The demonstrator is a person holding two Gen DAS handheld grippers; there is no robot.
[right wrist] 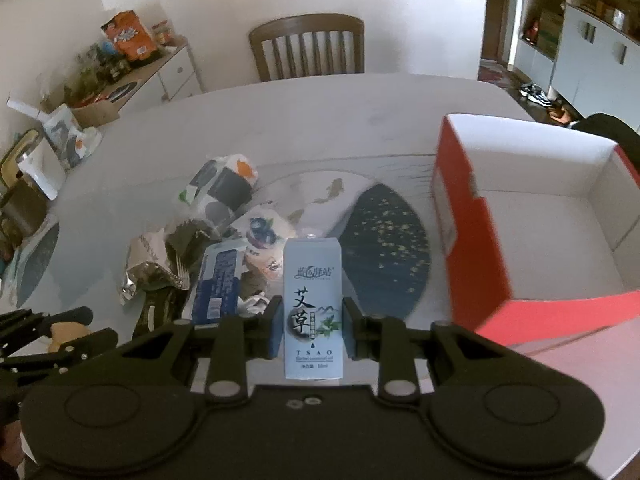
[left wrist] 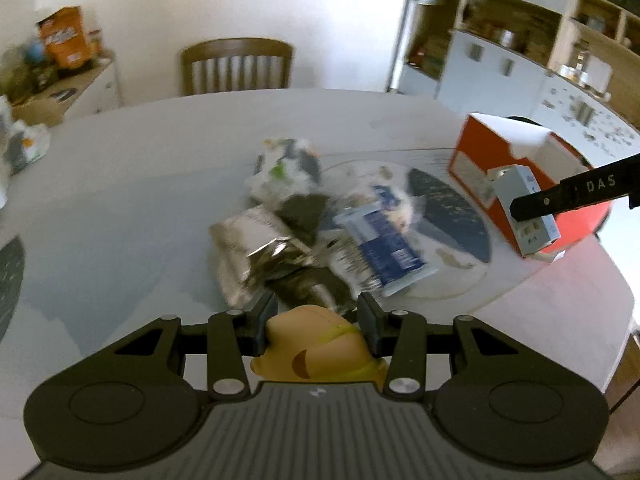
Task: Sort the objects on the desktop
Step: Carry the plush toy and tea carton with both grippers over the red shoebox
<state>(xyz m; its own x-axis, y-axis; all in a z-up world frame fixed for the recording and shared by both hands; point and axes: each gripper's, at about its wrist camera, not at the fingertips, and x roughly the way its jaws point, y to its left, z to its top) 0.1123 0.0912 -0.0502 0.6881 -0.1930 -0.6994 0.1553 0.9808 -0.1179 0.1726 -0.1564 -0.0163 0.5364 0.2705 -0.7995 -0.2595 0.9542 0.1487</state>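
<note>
Carrying two picks at once, you are mid-transfer in the sort — both items are up off the bench (right wrist: 320,120) and the open red box (right wrist: 532,240) on the right looks like the place they go. The right gripper (right wrist: 314,320) has its jaws clamped on the sides of a small pale-blue carton (right wrist: 313,304) printed with Chinese characters and "TSAO", held upright just left of the box's near wall. The left gripper (left wrist: 316,326) has its jaws partly closed around a tan, rounded soft toy (left wrist: 316,344) with a yellow-green band, pads pressing its flanks.

Next, judge the right-hand move first: the carton needs to clear the box's red wall, then drop into the white interior — which appears bare. The toy must cross over the heap of wrappers (left wrist: 280,248) and the blue packet (left wrist: 384,244) lying on the patterned mat (right wrist: 384,248), so keep it high enough not to drag them.
</note>
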